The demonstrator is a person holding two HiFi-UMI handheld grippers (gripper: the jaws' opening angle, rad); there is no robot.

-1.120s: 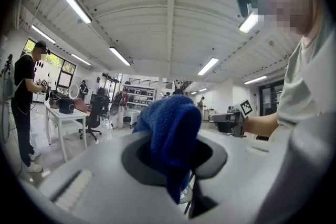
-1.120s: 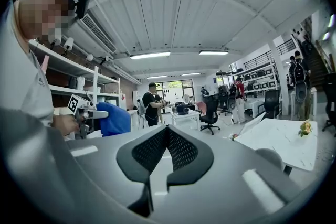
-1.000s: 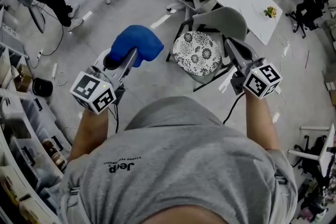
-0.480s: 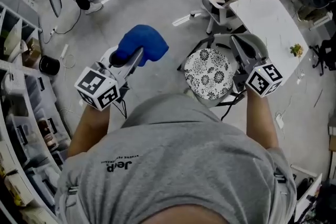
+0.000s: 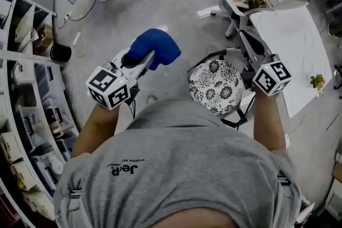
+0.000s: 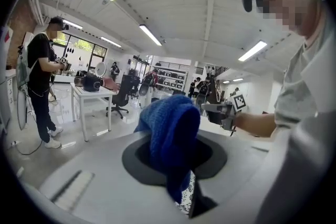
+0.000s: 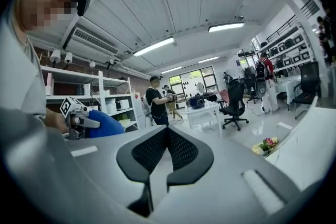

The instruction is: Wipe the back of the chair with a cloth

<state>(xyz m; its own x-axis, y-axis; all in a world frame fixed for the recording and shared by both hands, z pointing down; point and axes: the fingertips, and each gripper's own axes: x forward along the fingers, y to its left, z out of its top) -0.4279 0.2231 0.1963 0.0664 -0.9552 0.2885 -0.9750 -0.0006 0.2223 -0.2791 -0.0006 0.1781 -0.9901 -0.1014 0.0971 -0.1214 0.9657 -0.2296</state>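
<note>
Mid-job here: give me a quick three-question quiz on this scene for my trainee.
1. True or false: the left tongs are shut on the fuzzy blue cloth.
2. What do the right tongs hold? A) a white rag B) nothing C) a flower
3. Fill in: in the head view, the round floral seat cushion lies nearer the ____ tongs.
Key: 1 true; 2 B; 3 right.
</note>
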